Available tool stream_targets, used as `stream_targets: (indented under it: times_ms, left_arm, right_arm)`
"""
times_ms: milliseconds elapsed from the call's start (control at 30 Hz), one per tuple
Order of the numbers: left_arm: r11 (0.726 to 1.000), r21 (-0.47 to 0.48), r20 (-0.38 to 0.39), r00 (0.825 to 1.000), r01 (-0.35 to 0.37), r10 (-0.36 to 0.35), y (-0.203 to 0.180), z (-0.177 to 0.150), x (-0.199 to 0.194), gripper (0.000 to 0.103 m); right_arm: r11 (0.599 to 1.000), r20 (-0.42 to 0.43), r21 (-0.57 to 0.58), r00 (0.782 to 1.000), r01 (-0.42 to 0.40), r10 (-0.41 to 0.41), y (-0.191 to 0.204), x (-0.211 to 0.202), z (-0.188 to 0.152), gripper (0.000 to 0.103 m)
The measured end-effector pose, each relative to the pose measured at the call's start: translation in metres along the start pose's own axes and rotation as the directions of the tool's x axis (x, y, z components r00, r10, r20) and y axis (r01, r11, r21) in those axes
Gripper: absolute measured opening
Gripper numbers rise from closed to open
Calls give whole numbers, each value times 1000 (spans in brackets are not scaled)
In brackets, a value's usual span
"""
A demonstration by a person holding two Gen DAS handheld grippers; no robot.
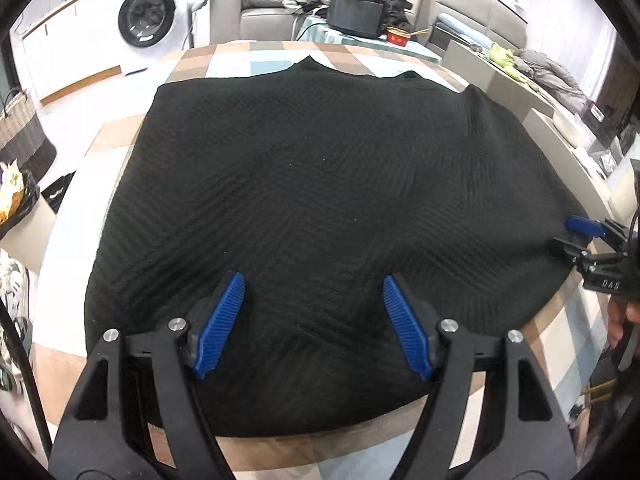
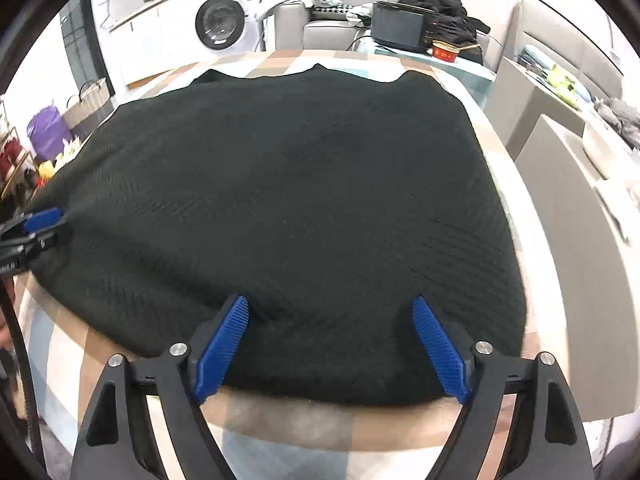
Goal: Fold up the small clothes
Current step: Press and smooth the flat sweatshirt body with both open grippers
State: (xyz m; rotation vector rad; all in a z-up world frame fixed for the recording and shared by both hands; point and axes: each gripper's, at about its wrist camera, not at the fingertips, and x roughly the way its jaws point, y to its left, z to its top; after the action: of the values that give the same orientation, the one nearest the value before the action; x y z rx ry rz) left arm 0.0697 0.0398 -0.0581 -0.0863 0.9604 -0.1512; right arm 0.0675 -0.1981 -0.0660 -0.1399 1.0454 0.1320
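Black knit garment spread flat over the checked tablecloth, filling nearly the whole tabletop ahead of and beneath both sets of fingers. Left gripper hanging over the near hem, blue pads parted wide, nothing pinched, cloth lying slack between and under them. Right gripper likewise released, pads spread apart above the near edge of the same garment, no fabric caught. Near hem just behind the fingertips in both wrist views, toward the table's front rim; far edge, with two small peaks and a dip like a neckline, well beyond the fingertips toward the sofa and the washing machine. Seen from the left wrist, right gripper out at the garment's right border; seen from the right wrist, left gripper at the left border. So: long stretch of cloth running straight away from both sets of fingers, width spanning from one gripper to the other, each hand closest to its own near corner. Probably one fold already laid, judging by the doubled, smooth look, though hard to confirm. Likely next: dropping onto the near hem at both corners, pinching, carrying it forward over the far edge. Main risk: grabbing only the top layer of the thick knit.
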Motion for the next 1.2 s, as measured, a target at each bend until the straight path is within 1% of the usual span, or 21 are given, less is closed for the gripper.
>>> stream_targets:
  times_ms: [33, 67, 133, 200, 267, 367, 400, 467, 533, 567, 633, 667, 700, 733, 833, 867, 900, 967, 1033, 1100, 1200]
  left_arm:
    - [1000, -10, 4, 1000, 8, -8, 0, 2, -1, 70]
    - [1000, -19, 12, 1000, 19, -18, 0, 6, -2, 70]
    - [999, -20, 28, 999, 25, -24, -3, 16, 1, 72]
    - [1000, -4, 30, 1000, -1, 1, -7, 22, 10, 72]
    - [1000, 8, 9, 1000, -22, 21, -10, 25, 22, 72]
    - [999, 20, 13, 1000, -25, 25, -10, 26, 29, 75]
    - [1000, 16, 12, 1000, -23, 23, -9, 26, 29, 75]
    - [1000, 17, 11, 1000, -26, 26, -8, 27, 30, 76]
    - [999, 19, 13, 999, -30, 30, -9, 28, 33, 76]
    - [999, 19, 13, 999, -31, 30, -8, 28, 33, 77]
    - [999, 18, 14, 999, -30, 30, -9, 28, 35, 77]
    - [999, 20, 15, 999, -30, 30, -9, 28, 35, 77]
    - [999, 20, 17, 999, -31, 31, -10, 28, 35, 77]
    - [999, 20, 18, 999, -31, 31, -10, 27, 35, 77]
    - [999, 16, 19, 999, -28, 28, -8, 26, 34, 77]
    - [1000, 13, 19, 1000, -25, 25, -8, 26, 33, 77]
    - [1000, 12, 18, 1000, -25, 24, -7, 26, 33, 77]
    - [999, 10, 10, 999, -33, 33, -9, 27, 33, 77]
    - [999, 5, 4, 999, -36, 36, -10, 31, 32, 77]
    - [999, -1, 9, 999, -36, 36, -11, 37, 33, 77]
    - [999, -1, 15, 999, -41, 41, -14, 48, 37, 77]
  right_arm:
    - [1000, 6, -1, 1000, 9, -9, 4, -2, 4, 85]
    - [1000, 14, -1, 1000, -4, 4, 10, -4, 6, 85]
    - [998, 38, 2, 997, -63, 63, 22, -4, 17, 85]
    - [993, 50, 18, 992, -118, 117, 36, 4, 32, 85]
    - [990, 60, 13, 988, -140, 139, 52, 14, 44, 85]
    - [987, 66, -25, 985, -159, 161, 73, 33, 60, 85]
    - [988, 54, -37, 987, -148, 150, 77, 38, 61, 85]
    - [993, 54, -78, 994, -91, 96, 80, 45, 64, 85]
    - [993, 54, -86, 995, -81, 86, 73, 46, 65, 85]
    - [995, 53, -79, 996, -60, 65, 66, 45, 61, 85]
    - [999, 59, -48, 998, -14, 16, 41, 43, 56, 86]
    - [1000, 52, -10, 999, 10, -10, 23, 43, 54, 86]
    - [1000, 55, 22, 998, -19, 17, 8, 42, 51, 89]
    - [998, 52, 58, 998, -33, 30, -4, 40, 47, 89]
    - [993, 42, 95, 997, 66, -70, -30, 34, 38, 89]
    - [991, 41, 97, 994, 93, -97, -32, 32, 36, 89]
    - [990, 42, 98, 994, 100, -104, -33, 30, 35, 89]
    - [991, 46, 87, 993, 101, -105, -28, 25, 37, 89]
    - [994, 61, 73, 995, 79, -84, -22, 20, 37, 89]
    - [997, 79, 71, 996, 39, -45, -10, 15, 39, 89]
    - [998, 75, 56, 997, -37, 32, 10, 22, 51, 89]
